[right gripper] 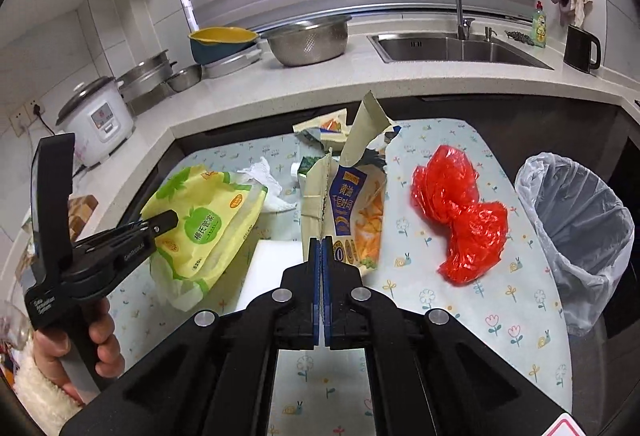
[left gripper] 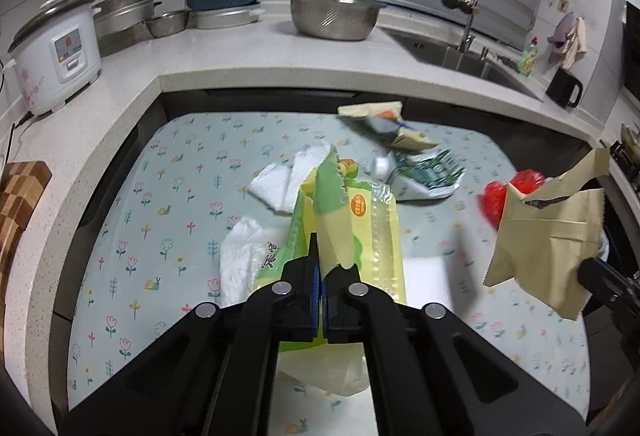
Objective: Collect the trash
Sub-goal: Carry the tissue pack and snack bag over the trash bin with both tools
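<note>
Right wrist view: the right gripper (right gripper: 322, 248) is clenched on the lower edge of a torn snack bag (right gripper: 352, 211), lifted off the floral mat (right gripper: 460, 316). The left gripper (left gripper: 320, 268) pinches a green-yellow plastic pack (left gripper: 360, 220) the same way. Both look light, thin and crinkly, likely slippery, so an edge or fold is the best hold. A red bag (right gripper: 460, 220) and white tissues (left gripper: 276, 183) lie on the mat; the lined bin (right gripper: 576, 236) stands just right of it.

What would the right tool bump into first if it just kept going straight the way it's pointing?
Probably only the brown snack bag that the right tool is already shut on. Beyond it lies the torn packaging at the table's far edge, though depth is unclear.
</note>
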`<action>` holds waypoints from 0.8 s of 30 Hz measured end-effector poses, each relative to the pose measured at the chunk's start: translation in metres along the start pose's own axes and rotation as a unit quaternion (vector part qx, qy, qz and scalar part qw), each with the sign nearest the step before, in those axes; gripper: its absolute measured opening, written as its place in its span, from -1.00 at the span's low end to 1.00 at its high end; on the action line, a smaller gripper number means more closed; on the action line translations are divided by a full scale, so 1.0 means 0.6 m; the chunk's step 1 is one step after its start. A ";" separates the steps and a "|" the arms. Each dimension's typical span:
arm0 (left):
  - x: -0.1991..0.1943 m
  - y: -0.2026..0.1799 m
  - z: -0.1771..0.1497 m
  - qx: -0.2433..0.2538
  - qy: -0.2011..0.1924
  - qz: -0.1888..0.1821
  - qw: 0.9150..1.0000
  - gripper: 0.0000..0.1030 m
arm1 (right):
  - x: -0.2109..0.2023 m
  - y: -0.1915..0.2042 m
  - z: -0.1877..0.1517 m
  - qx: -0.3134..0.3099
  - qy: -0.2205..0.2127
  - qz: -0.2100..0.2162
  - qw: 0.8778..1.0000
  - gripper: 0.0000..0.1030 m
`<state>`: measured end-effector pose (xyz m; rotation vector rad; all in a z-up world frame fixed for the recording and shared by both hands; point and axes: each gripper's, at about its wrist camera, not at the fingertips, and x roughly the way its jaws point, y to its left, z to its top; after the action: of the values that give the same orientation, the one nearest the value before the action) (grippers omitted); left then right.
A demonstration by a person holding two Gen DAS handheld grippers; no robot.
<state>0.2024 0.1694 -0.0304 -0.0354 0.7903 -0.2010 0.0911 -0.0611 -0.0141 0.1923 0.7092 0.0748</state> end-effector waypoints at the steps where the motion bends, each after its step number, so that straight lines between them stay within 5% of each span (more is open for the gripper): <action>1: -0.009 -0.006 0.004 -0.001 -0.004 -0.004 1.000 -1.00 | -0.006 -0.001 0.004 0.001 -0.005 0.000 1.000 -0.98; 24: -0.098 -0.284 0.039 0.058 -0.038 -0.111 0.991 -1.00 | -0.141 -0.167 0.030 0.056 -0.080 -0.047 0.994 -0.98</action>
<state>0.1505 0.0125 0.0454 -0.0210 0.6970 -0.4545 0.0391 -0.1735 0.0336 0.2686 0.5619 -0.0688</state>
